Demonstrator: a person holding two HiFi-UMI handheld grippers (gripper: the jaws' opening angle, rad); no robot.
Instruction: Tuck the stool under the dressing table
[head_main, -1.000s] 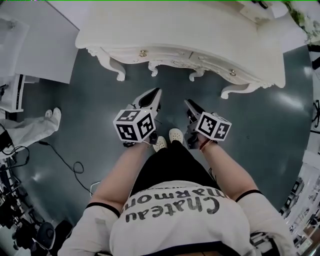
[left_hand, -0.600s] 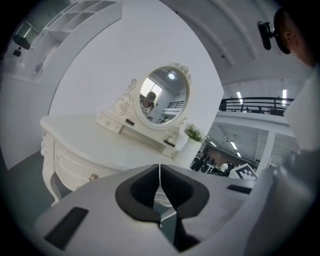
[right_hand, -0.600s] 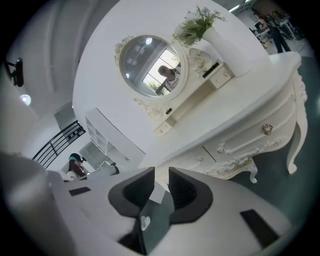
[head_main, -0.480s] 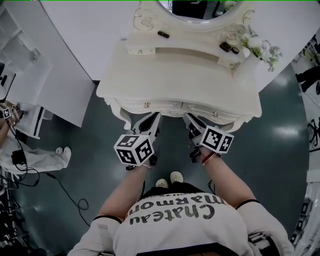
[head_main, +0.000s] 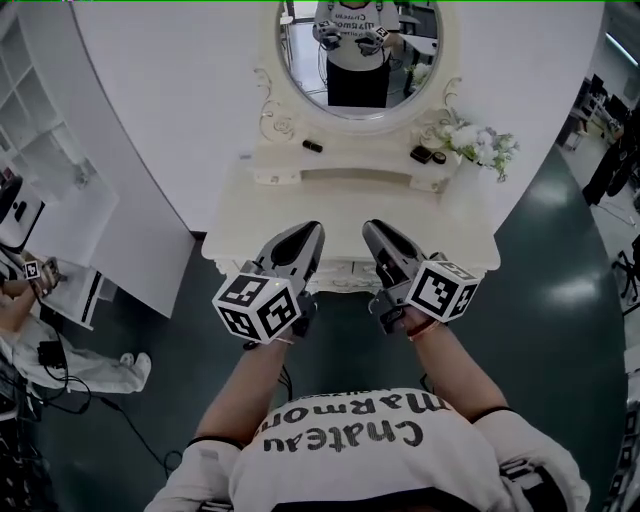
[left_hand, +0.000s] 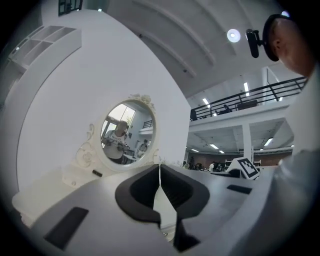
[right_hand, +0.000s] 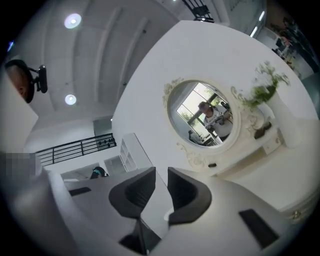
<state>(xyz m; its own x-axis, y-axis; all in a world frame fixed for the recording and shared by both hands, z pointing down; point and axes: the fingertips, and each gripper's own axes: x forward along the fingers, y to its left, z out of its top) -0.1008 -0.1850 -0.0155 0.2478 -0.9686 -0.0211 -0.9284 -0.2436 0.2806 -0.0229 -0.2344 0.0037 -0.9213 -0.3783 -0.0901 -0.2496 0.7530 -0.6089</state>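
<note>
Curved white wall (head_main: 160, 100), dark glossy floor (head_main: 560, 330), shelving (head_main: 35, 125)

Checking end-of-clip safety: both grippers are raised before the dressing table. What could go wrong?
1. The left gripper, shut, and right gripper, jaws just closing on nothing, hang over the dressing table edge; a forward push might knock the flowers or small dark items.
2. No stool shows in any view, so the tuck can't be confirmed.
3. A cable lies on the floor at left; stepping back could snag it.

2 grippers (head_main: 313, 230) (head_main: 370, 228), 1 dressing tbl (head_main: 240, 222).
</note>
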